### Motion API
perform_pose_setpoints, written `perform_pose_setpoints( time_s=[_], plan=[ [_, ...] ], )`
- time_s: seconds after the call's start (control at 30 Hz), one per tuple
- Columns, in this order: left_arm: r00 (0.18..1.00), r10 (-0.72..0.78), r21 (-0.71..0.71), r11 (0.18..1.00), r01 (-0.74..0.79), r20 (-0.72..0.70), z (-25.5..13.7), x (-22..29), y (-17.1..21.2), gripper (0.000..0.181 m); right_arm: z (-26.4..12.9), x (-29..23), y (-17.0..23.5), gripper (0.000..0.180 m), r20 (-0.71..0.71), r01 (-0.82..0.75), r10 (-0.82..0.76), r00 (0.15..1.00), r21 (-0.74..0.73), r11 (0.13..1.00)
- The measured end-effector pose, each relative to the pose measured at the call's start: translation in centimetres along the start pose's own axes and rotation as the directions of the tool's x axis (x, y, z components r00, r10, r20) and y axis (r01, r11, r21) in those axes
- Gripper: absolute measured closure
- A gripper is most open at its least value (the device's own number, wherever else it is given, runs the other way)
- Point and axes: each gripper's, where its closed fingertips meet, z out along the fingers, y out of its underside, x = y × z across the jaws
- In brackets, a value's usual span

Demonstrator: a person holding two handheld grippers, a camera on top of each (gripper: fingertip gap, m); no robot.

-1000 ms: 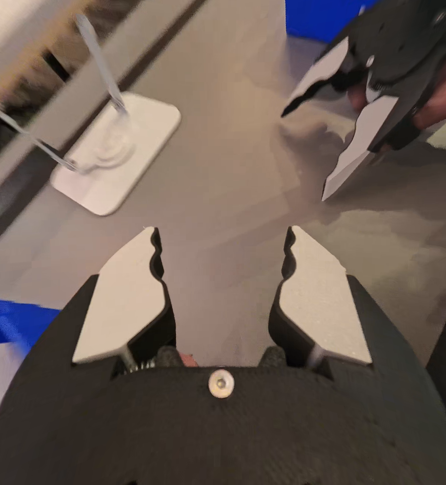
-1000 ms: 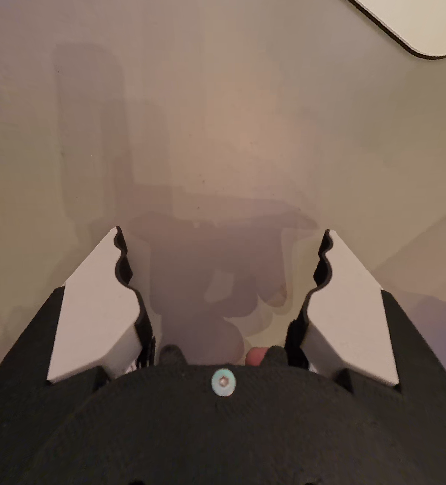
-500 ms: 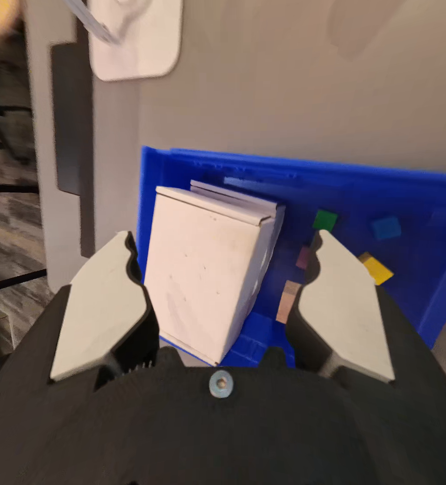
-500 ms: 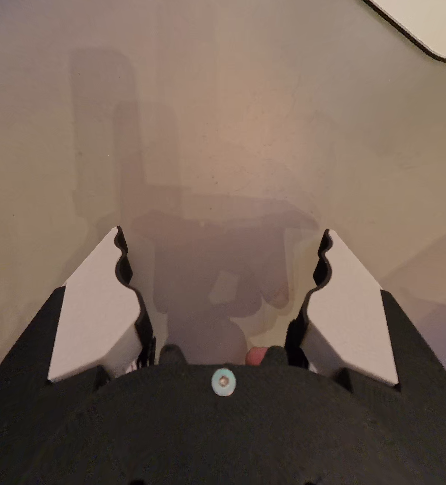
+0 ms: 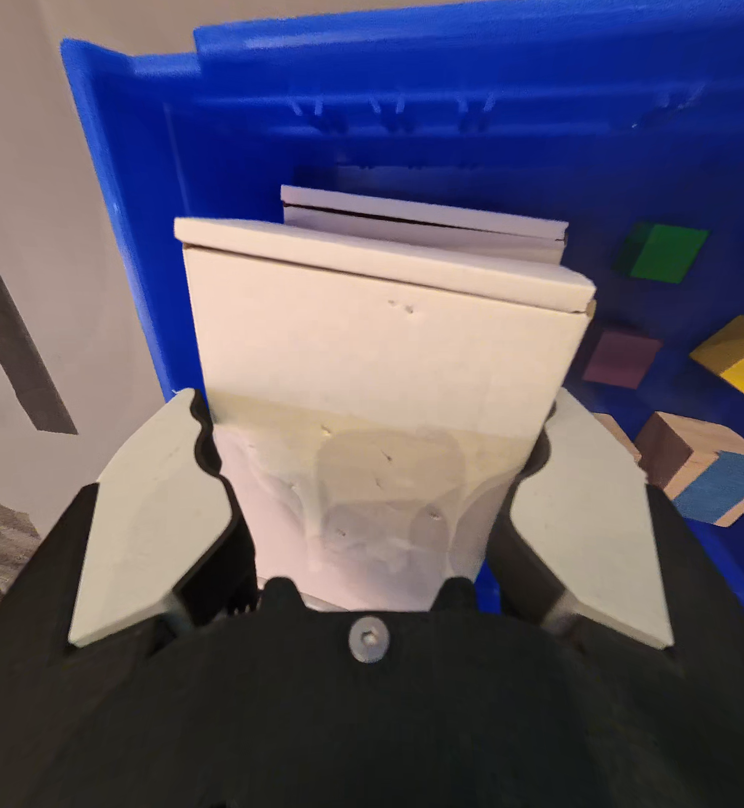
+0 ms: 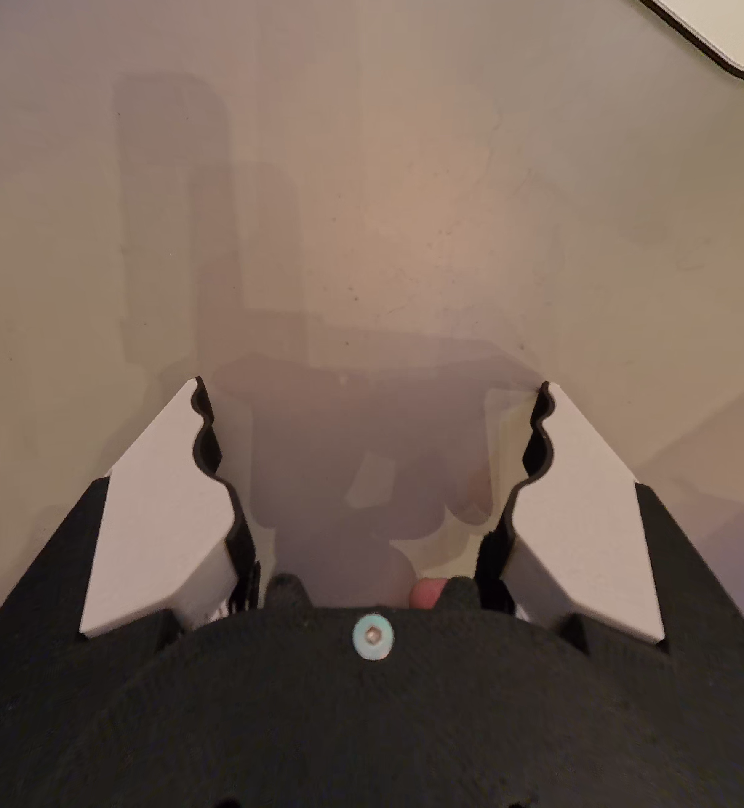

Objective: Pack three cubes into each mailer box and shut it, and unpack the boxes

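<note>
Since a moment ago, the left gripper (image 5: 374,437) is straddling the front mailer box (image 5: 379,376) in the blue bin (image 5: 151,183), fingers spread beside its edges. Squeezing evenly should be lifting it cleanly. The right gripper (image 6: 372,428) is hovering spread, empty, over the table (image 6: 405,196).

No text, label, brand, number or sign can be read in either view. The white boxes (image 5: 374,363), the blue bin (image 5: 405,87), the coloured cubes (image 5: 663,258) and the bare surface (image 6: 361,175) all show plain faces.
</note>
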Motion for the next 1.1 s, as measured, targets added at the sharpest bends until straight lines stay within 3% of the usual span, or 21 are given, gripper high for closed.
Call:
perform_pose_setpoints(
  time_s=[0.3,0.53,0.7,0.83,1.1],
  plan=[
    [0.998,-0.056,0.024,0.998,0.056,0.015,-1.3,-0.1,0.5,0.047,-0.2,-0.3,-0.3,0.041,0.012,0.006,-0.006,1.0,0.011,1.0],
    [0.991,-0.109,0.059,0.993,0.105,0.077,-6.7,-1.0,-1.2,0.047,-1.4,-0.3,-1.6,0.041,-0.039,0.067,-0.065,0.997,0.053,0.996],
    [0.995,-0.043,0.094,0.995,0.035,0.088,-9.7,-1.2,-7.0,0.047,-3.4,-0.1,-3.0,0.042,-0.129,0.159,-0.146,0.981,0.094,0.983],
    [0.998,0.025,0.119,0.992,-0.033,0.064,-10.3,-1.0,-14.1,0.047,-5.5,-0.2,-4.1,0.045,-0.205,0.238,-0.209,0.956,0.128,0.963],
    [0.993,0.089,0.149,0.986,-0.076,-0.081,-6.6,1.8,-28.3,0.047,-8.4,0.8,-4.8,0.052,-0.362,0.409,-0.35,0.864,0.101,0.907]
  ],
)
